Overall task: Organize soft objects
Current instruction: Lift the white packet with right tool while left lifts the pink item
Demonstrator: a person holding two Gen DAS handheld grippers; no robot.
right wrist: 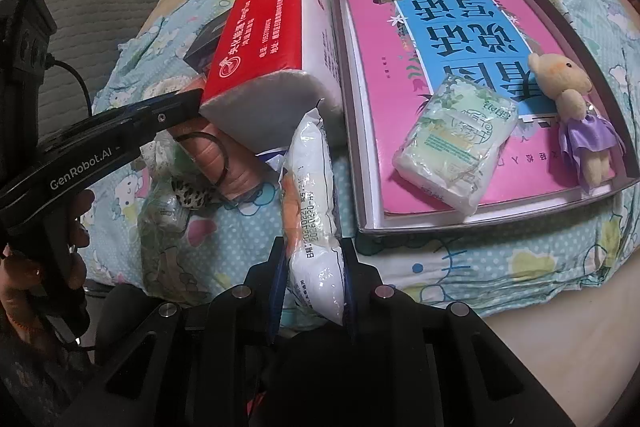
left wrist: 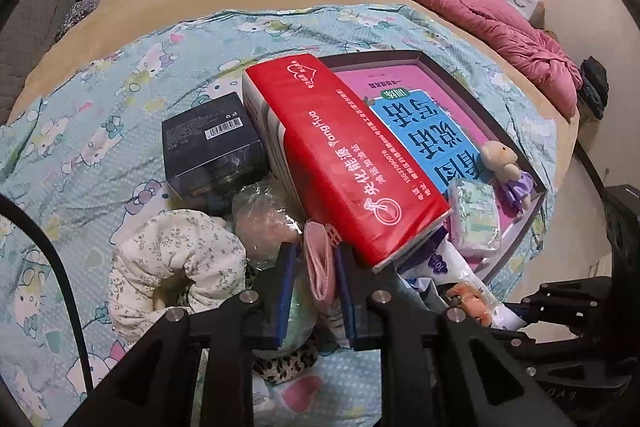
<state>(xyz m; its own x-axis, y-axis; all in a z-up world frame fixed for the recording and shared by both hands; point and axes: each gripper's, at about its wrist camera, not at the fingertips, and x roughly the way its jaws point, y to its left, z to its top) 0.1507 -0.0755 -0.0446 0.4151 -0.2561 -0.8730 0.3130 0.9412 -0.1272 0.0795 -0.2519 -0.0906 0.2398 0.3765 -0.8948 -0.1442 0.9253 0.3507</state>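
Bed [left wrist: 120, 131], L gripper [left wrist: 316, 267] pinching pink cloth [left wrist: 320, 259], R gripper [right wrist: 316, 267] clamping white pouch [right wrist: 312, 195] lengthwise

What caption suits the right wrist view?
Right gripper clamps a white packet beside the tray holding a teddy.

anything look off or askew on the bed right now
The red tissue pack is not lying flat: it is tilted, propped on the clutter beside the box tray, one end raised. Each gripper is shut on something soft: left gripper on a pink cloth item, right gripper on a white plastic packet.
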